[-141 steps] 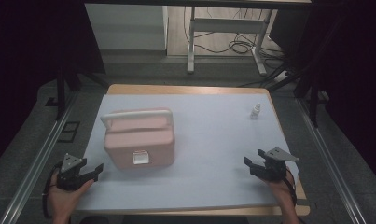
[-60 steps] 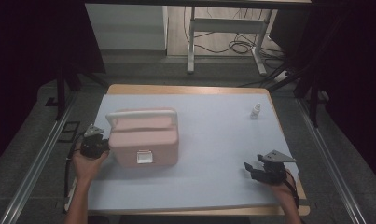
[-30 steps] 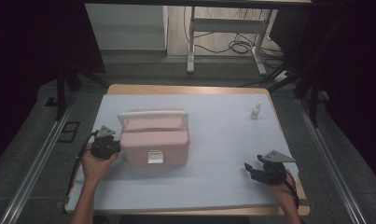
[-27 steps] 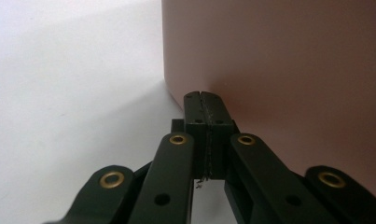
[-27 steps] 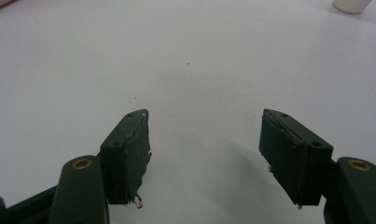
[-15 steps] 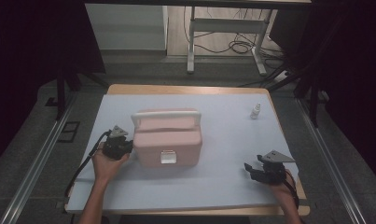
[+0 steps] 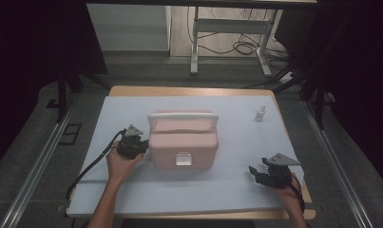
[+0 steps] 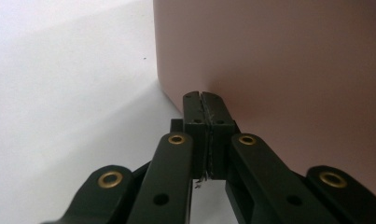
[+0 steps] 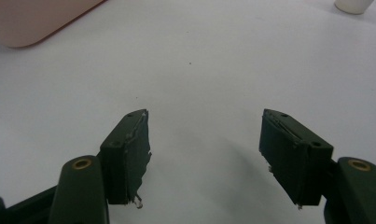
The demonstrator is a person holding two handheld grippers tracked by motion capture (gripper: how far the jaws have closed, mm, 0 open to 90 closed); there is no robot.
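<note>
Your left tongs (image 7: pixel 140 148) are pressed together with nothing between them, and in the left gripper view their tips (image 8: pixel 205 108) sit right up against the side wall of the pink box (image 8: pixel 279 70). From the high view, the box (image 7: pixel 182 145) lies just beyond those tips, toward your right tongs, near the middle of the white mat (image 7: pixel 132 199). Its white handle (image 7: pixel 182 116) is folded over the lid, and the small white latch (image 7: pixel 183 159) on the front face looks closed, so the box appears unopened.

Your right tongs (image 7: pixel 260 175) rest near the front edge of the mat, well apart from the box, with the jaws spread wide over bare mat and holding nothing. In the right gripper view, the rounded corner of the box (image 9: pixel 36 21) shows far ahead and to the left of the tips (image 9: pixel 204 135), and the base of a small white bottle (image 9: pixel 354 5) sits far ahead to the right. In the high view, that bottle (image 7: pixel 260 113) stands beyond your right tongs, near the far edge.

As a judgement, you are using the closed left tips to nudge the box sideways across the mat, and that shove looks close to finished. What seems left is the latch, the lid and the bottle: none of these is touched yet.
</note>
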